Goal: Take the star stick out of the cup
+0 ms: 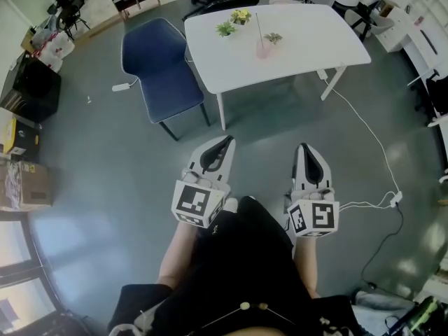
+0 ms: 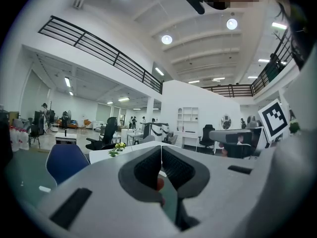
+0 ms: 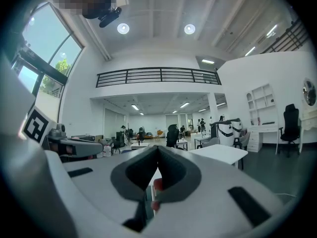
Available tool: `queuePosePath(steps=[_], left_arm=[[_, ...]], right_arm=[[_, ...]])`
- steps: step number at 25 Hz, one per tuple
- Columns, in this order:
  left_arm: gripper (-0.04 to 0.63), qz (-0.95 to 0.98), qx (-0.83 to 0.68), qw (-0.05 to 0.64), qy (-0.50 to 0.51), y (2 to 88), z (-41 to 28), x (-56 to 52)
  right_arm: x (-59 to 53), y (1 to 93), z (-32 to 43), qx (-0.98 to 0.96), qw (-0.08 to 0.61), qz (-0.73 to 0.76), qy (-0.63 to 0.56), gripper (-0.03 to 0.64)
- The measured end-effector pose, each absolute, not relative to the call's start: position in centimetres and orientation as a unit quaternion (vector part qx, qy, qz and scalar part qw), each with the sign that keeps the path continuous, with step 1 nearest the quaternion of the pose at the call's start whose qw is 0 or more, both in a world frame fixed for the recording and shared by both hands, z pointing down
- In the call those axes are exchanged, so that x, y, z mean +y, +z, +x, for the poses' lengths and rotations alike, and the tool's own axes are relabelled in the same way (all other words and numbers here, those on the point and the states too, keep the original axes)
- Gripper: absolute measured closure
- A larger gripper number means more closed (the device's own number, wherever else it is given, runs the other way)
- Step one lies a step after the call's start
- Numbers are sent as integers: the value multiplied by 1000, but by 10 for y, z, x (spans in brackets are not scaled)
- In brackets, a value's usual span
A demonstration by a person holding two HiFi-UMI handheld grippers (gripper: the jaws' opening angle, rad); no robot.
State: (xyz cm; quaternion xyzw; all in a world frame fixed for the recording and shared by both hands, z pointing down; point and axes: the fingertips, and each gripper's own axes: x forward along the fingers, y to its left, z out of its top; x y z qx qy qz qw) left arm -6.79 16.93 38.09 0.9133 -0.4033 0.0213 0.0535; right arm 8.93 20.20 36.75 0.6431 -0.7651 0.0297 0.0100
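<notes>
Left gripper (image 1: 222, 143): jaws together at the tips, nothing between them; held low, just in front of the person's body.
Right gripper (image 1: 305, 148): jaws likewise closed and empty; level with the left one, a little apart from it.
Why held so: both point toward the far table (image 1: 308, 40). This looks like a carrying pose for the approach, since the table is well out of reach.
Cup (image 1: 264, 50): pink, upright on the table, near its middle and a little toward the near edge.
Stick (image 1: 258, 28): in the cup, not yet lifted.
Stick axis: close to vertical, lower end in the cup, free end up and leaning slightly to the far left. The star is too small to make out.
Why that matters: the stick probably has to be drawn up along its own length for the cup to stay standing.
Plants: one (image 1: 273, 38) just right of the cup, two more (image 1: 226, 29) (image 1: 241, 16) at the far left of the table.
Chair (image 1: 162, 65): blue, left of the table; the near side by the cup is open.
Stage: task not begun.
</notes>
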Motion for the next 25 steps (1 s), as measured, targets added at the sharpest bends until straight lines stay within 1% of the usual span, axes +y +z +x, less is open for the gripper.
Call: queuePosePath(steps=[4, 18, 25], left_arm=[[588, 915, -398, 63, 27, 389, -70, 167], [588, 915, -398, 54, 34, 390, -66, 125], [588, 914, -400, 51, 34, 388, -35, 71]], right_arm=[[199, 373, 88, -762, 19, 647, 30, 614], [149, 374, 100, -759, 16, 650, 27, 614], [88, 373, 126, -768, 14, 640, 29, 613]])
